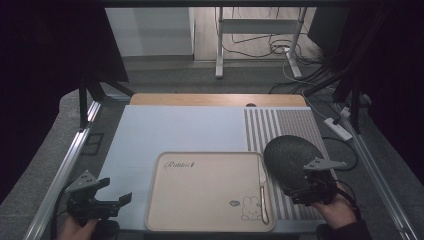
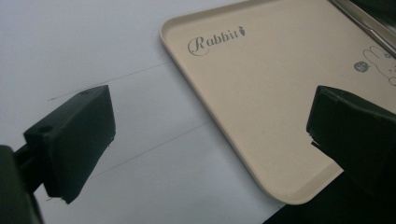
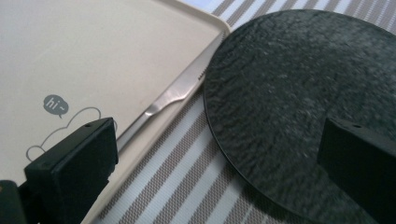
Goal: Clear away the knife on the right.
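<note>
A beige tray [image 1: 200,195] printed with "Rabbit" and a bunny lies at the front middle of the table. Its left corner [image 2: 261,93] is in the left gripper view. A silver utensil [image 1: 263,199] rests along the tray's right rim [image 3: 187,28]. The utensil's [image 3: 168,98] far end goes under a round black textured plate [image 1: 290,157]. My left gripper [image 1: 116,191] hovers open off the tray's left front corner, jaws wide apart [image 2: 212,116]. My right gripper [image 1: 301,189] is open at the plate's near edge. The plate's [image 3: 289,93] rim lies between its jaws [image 3: 219,154].
The tray sits on a pale blue mat [image 1: 170,130]. The plate sits on a brown-and-white striped placemat [image 1: 280,125]. Metal frame rails [image 1: 65,170] run along both table sides. A power strip [image 1: 339,129] and cables lie on the floor at right.
</note>
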`<state>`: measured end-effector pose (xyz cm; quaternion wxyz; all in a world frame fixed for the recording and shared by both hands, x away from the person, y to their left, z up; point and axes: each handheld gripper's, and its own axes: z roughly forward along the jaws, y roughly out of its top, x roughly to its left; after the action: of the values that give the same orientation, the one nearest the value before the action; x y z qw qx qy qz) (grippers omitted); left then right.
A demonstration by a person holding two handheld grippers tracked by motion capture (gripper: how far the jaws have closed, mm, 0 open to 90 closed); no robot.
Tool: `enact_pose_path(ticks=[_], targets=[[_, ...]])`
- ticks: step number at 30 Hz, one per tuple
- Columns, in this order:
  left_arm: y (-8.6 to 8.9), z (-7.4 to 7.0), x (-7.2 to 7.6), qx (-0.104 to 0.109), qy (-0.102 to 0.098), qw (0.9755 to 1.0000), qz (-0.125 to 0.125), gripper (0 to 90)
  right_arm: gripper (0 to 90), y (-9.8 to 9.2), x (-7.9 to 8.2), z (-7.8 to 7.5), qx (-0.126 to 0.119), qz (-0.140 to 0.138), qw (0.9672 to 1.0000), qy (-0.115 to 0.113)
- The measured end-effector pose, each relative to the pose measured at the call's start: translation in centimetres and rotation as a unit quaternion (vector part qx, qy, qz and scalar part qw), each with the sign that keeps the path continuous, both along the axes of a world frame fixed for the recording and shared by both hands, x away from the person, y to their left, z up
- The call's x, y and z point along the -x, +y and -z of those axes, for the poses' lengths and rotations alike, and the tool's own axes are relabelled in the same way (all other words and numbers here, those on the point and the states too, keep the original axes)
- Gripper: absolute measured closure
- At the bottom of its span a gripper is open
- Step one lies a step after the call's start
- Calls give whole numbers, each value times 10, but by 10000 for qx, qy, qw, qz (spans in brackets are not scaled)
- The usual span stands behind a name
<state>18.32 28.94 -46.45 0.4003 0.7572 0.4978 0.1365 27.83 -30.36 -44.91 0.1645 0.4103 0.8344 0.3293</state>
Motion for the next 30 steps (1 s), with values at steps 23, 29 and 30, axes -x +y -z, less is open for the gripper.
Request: enact_pose_path(ticks=[23, 29, 30], targets=[[2, 0, 0, 77, 26, 10000, -29, 22, 0, -25, 27, -11, -264, 409, 9985, -265], [2, 1, 0, 100, 33, 9999, -37, 22, 0, -29, 33, -13, -275, 453, 9982, -270], [3, 1, 0, 105, 33, 9999, -40, 21, 0, -29, 34, -13, -277, 462, 9982, -269]])
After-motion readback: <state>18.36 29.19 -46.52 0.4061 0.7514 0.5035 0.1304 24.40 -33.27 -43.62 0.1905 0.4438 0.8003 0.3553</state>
